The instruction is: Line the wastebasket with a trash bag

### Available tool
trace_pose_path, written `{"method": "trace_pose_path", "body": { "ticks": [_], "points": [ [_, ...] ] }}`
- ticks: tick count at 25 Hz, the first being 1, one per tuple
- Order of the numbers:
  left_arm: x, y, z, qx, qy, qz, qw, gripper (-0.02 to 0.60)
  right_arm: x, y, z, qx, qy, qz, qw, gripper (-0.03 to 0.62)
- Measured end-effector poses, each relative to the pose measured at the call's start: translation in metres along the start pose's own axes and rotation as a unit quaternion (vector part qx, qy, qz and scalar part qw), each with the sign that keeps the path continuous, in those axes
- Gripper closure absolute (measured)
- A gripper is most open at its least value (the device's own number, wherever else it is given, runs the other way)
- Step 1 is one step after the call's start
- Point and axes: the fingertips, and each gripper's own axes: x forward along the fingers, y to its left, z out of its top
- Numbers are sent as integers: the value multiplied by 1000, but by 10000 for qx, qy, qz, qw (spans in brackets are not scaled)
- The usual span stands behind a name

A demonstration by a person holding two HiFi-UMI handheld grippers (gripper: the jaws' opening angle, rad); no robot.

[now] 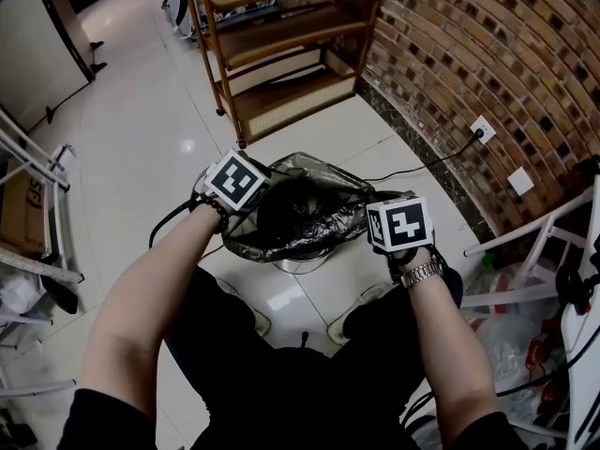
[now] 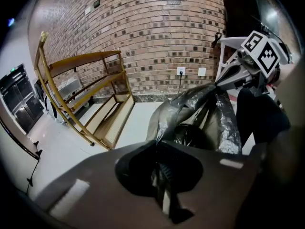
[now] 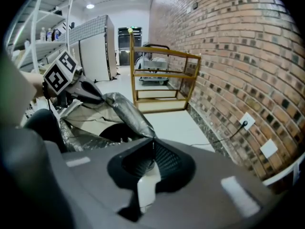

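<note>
**Trash bag, grey-black film, draped over wastebasket**

The bag sits mid-frame on glossy white floor tile, its mouth pulled wide. The left gripper has its jaws clamped on the rim at 9 o'clock, and the right gripper is clamped on the rim at 3 o'clock. Only the head view shows both forearms, and only the right gripper view shows the white cabinets. A wooden shelf rack stands at 12 o'clock. The brick wall and a socket are at 2 o'clock.

I see only a sliver of the wastebasket below the trash bag; the wooden shelf is cropped on top
</note>
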Motion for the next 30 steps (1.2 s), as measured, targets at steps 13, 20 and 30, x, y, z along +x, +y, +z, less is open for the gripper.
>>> {"method": "trace_pose_path", "body": {
  "ticks": [13, 20, 30],
  "points": [
    [43, 17, 20, 649, -217, 143, 9976, 577, 41, -24, -4, 259, 157, -15, 9995, 588],
    [67, 22, 19, 1037, -141, 297, 9941, 577, 60, -32, -9, 398, 189, -20, 9990, 588],
    [90, 26, 7, 999, 24, 158, 9949, 578, 86, -35, -17, 540, 337, 29, 9980, 586]
  ]
}}
